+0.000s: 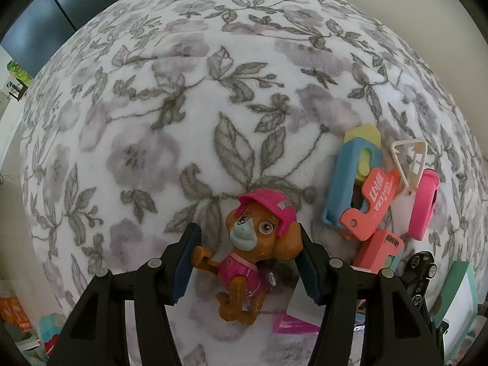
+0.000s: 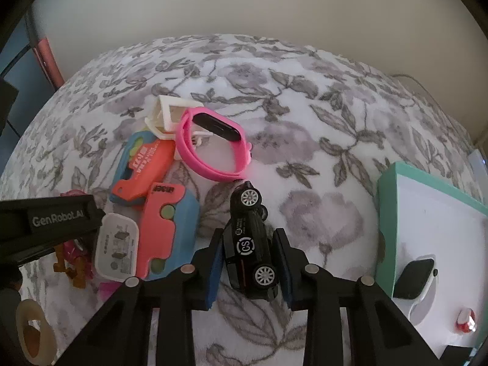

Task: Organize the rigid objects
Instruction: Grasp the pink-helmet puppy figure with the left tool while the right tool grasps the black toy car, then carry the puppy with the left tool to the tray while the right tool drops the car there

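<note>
A home bedroom: a floral fleece blanket [image 1: 213, 97] strewn with children's toys [image 2: 152, 201].

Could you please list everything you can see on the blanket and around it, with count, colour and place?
toy dog: one, brown with pink cap, between the left gripper's pads
toy car: one, black, on its side between the right gripper's pads
wristband: one, pink with black face, beyond the car
toy guns: two, coral on blue, left of the car
charger plug: one, white, beside the guns
white frame: one, behind the wristband
box: one, teal rim, right edge, holding a watch
floral blanket: one, grey-white, underneath
left gripper: black, around the dog
right gripper: black, shut on the car
</note>
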`<state>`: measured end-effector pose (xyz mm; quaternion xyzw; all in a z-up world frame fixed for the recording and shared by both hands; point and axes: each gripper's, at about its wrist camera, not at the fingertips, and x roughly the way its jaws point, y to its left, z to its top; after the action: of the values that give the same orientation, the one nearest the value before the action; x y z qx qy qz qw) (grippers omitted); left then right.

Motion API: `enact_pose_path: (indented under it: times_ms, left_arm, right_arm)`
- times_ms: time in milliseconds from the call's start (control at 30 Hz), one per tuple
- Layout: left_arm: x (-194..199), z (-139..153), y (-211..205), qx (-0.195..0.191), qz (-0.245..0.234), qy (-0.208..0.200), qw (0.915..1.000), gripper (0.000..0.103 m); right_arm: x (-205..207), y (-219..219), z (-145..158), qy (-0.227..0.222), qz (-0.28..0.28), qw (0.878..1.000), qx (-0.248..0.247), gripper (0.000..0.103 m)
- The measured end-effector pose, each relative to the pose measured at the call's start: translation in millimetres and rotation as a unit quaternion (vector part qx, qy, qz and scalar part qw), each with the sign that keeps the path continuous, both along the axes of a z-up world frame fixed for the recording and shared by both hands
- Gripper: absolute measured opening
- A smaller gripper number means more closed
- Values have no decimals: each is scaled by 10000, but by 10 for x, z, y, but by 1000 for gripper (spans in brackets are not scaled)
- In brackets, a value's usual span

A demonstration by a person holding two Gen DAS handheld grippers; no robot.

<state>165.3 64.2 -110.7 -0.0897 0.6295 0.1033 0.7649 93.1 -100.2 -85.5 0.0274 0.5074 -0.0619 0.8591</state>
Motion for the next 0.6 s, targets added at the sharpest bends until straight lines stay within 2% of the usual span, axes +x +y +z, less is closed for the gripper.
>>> enact_pose_path:
  times_ms: [300, 600]
  left_arm:
    - [-76, 4, 43, 33, -5, 6, 10000, 61]
    - [-155, 90, 3, 129, -74, -26, 9999, 60]
  right_arm:
    - [-72, -64, 14, 92, -103, 9996, 244, 31]
    - [-202, -193, 76, 114, -339, 9962, 790, 30]
